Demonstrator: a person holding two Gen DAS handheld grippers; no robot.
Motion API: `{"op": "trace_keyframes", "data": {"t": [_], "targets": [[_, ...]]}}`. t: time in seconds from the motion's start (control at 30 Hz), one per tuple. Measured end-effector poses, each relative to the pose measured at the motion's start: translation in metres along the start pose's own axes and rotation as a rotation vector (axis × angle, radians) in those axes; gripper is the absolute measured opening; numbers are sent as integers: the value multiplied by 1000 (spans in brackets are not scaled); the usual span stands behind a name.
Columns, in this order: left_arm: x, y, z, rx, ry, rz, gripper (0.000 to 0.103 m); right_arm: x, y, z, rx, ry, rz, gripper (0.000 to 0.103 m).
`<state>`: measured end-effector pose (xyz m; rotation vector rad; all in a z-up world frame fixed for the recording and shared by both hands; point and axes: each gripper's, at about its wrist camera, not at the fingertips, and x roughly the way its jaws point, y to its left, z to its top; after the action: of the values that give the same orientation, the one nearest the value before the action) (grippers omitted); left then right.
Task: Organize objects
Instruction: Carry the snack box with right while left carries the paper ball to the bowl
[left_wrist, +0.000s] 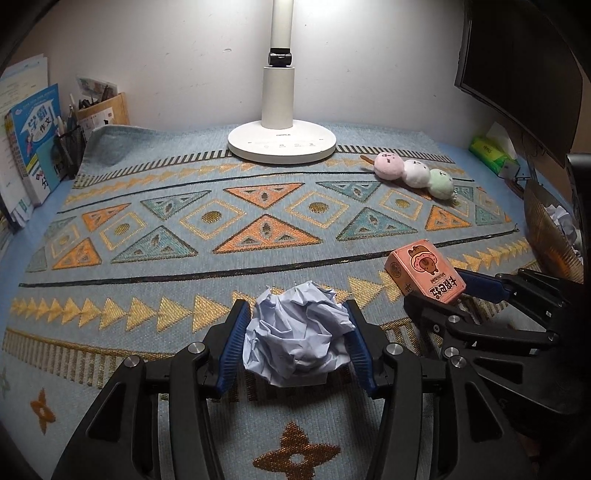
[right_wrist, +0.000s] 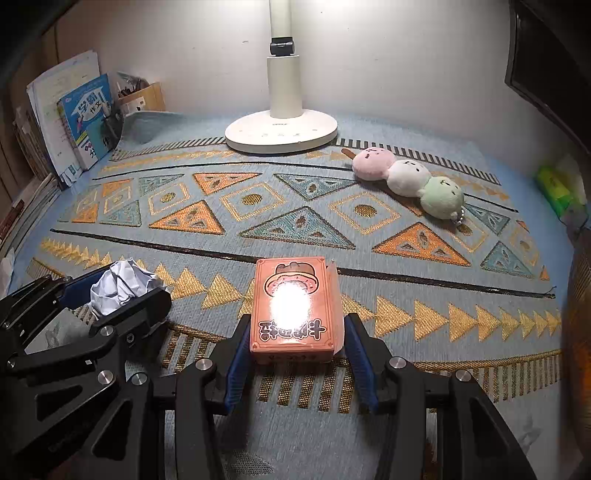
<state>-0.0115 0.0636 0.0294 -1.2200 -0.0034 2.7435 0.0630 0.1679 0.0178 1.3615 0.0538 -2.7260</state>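
A crumpled ball of white paper (left_wrist: 297, 334) sits between the blue pads of my left gripper (left_wrist: 295, 317), which is shut on it just over the patterned mat (left_wrist: 258, 229). The paper also shows in the right wrist view (right_wrist: 120, 286). My right gripper (right_wrist: 297, 328) is shut on a pink box with a cartoon print (right_wrist: 295, 306), its pads on the box's two sides. That box also shows in the left wrist view (left_wrist: 424, 273), held at the right. A plush skewer of pink, white and green balls (right_wrist: 408, 181) lies on the mat at the back right.
A white desk lamp's base (left_wrist: 282, 142) stands at the back middle. Books (left_wrist: 31, 140) and a pen holder (left_wrist: 70, 144) line the left wall. A green tissue pack (left_wrist: 491, 153), a dark monitor (left_wrist: 517, 70) and a bin with crumpled paper (left_wrist: 554, 229) are at the right.
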Motion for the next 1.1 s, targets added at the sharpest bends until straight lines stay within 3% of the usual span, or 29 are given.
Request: {"op": "trace_keyframes", "data": {"t": [0.33, 0.4, 0.53, 0.67, 0.9, 1.1], "targets": [[1, 7, 1, -32, 4, -27, 49, 4, 3, 5, -20, 12, -14, 55], [2, 9, 1, -46, 9, -42, 49, 3, 7, 5, -30, 3, -13, 39], [-1, 7, -1, -40, -6, -49, 48, -5, 14, 1, -53, -25, -63, 40], [-7, 4, -1, -25, -32, -52, 47, -26, -5, -9, 39, -48, -20, 40], [-24, -11, 5, -23, -57, -140, 47, -94, -47, -15, 125, -158, -61, 40], [-72, -73, 41, 73, -177, -216, 47, -182, -111, -14, 253, -325, -161, 40]]}}
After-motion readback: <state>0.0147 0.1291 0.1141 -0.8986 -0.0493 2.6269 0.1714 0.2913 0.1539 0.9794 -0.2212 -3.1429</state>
